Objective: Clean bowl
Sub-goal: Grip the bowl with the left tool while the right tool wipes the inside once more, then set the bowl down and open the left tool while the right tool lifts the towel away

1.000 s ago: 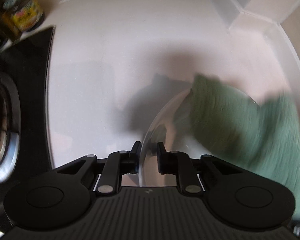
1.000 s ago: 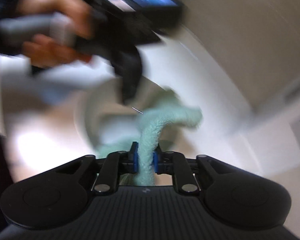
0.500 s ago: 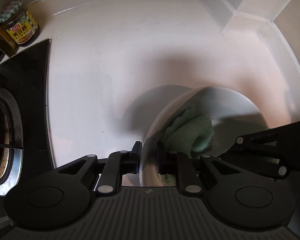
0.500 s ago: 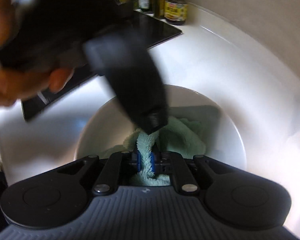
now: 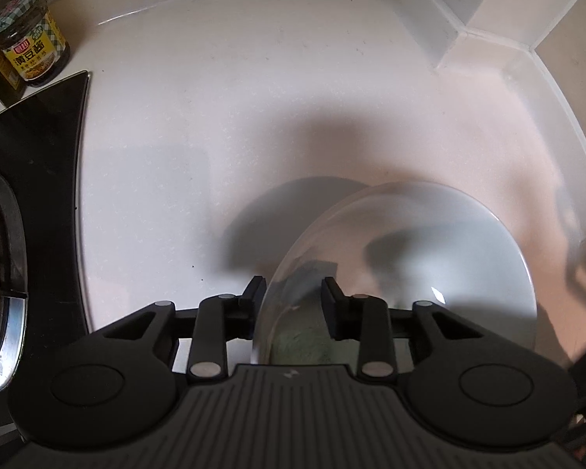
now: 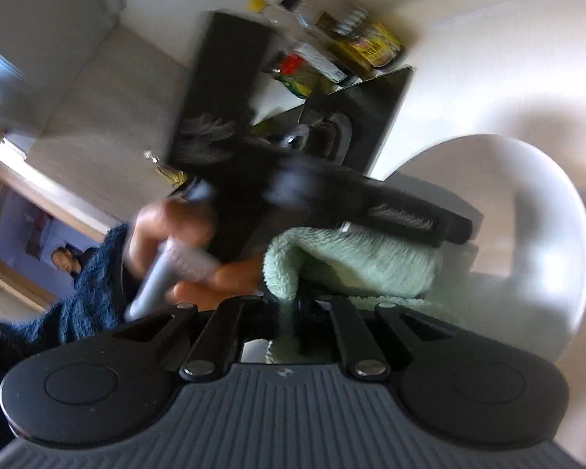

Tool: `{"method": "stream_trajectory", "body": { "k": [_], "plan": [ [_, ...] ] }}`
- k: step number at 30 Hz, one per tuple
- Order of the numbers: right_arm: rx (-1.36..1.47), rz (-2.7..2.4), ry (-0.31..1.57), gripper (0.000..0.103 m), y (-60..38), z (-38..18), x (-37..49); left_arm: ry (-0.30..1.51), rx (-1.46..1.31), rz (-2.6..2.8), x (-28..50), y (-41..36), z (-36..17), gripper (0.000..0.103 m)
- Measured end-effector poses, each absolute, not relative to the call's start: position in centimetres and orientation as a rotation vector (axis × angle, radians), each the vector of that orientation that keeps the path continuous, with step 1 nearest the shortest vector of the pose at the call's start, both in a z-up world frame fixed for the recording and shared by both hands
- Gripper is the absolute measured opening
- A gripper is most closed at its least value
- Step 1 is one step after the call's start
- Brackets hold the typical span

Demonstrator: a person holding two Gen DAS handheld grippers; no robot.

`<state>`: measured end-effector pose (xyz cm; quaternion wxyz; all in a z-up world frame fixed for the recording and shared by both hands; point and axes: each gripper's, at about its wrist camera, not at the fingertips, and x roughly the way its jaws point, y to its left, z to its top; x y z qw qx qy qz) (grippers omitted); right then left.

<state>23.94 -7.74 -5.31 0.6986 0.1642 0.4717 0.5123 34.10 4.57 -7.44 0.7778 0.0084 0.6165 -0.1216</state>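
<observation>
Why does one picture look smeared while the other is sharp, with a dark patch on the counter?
Right wrist view: motion blur smears the hand and jars. Left wrist view: sharp; the patch is shadow on the counter behind the bowl, which shows a glint; fisheye bends edges.

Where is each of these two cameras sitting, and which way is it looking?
Left wrist: on the left gripper, looking steeply down at the white bowl on the counter; its open fingers straddle the rim; stove at left.
Right wrist: on the right gripper, tilted, facing the bowl; its fingers pinch the green cloth; the left hand and a blue sleeve show.
Shared: bowl, cloth, stove, sauce jar.
</observation>
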Motion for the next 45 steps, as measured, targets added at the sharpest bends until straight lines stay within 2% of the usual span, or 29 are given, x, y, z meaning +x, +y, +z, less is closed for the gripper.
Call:
{"method": "stream_trajectory", "body": {
  "k": [3,5,10,13,17,18,21,26,29,32,35,36,41,45],
  "plan": [
    [0.285,1.196,1.018,0.006,-8.2,-3.6,21.4,1.326,0.007,-0.274,33.5,5.4,-6.9,0.017],
    [0.163,1.161,0.966,0.006,-9.3,-1.5,20.6,1.312,0.009,-0.275,32.8,5.9,-6.4,0.013],
    [-0.214,0.869,0.823,0.006,-12.0,3.0,22.0,1.264,0.061,-0.242,30.9,5.7,-5.3,0.013],
    [-0.361,0.84,0.821,0.006,-9.8,1.1,24.3,1.242,0.086,-0.225,30.2,5.2,-5.5,0.013],
    [-0.72,0.83,0.809,0.004,-6.0,-2.7,24.5,1.218,0.106,-0.208,29.5,5.0,-5.8,0.016],
    [-0.755,0.826,0.817,0.004,-5.4,-3.2,24.7,1.207,0.117,-0.203,29.3,4.9,-5.8,0.02],
    [-0.829,0.794,0.947,0.005,-4.0,-4.5,24.6,1.188,0.118,-0.19,29.2,4.9,-6.1,0.024],
    [-0.691,0.866,1.171,0.006,-3.3,-4.0,24.1,1.16,0.153,-0.152,29.7,4.3,-6.2,0.03],
    [-0.551,0.965,1.209,0.006,-4.5,-2.7,22.8,1.168,0.133,-0.174,30.1,4.4,-6.3,0.031],
    [-0.378,1.046,1.186,0.006,-6.9,-0.4,21.6,1.162,0.141,-0.183,30.2,4.2,-6.3,0.032],
    [-0.203,1.121,1.138,0.006,-10.0,2.4,20.8,1.151,0.14,-0.201,30.1,4.3,-6.4,0.028],
    [-0.183,1.117,1.098,0.006,-11.1,3.7,20.6,1.154,0.127,-0.208,30.0,4.5,-6.3,0.024],
    [-0.234,0.837,0.855,0.006,-15.0,9.2,21.6,1.126,0.132,-0.219,28.2,5.0,-6.1,0.017],
    [-0.188,0.777,0.81,0.006,-13.1,6.5,27.4,1.089,0.176,-0.194,27.0,4.4,-6.2,0.019]
  ]
}}
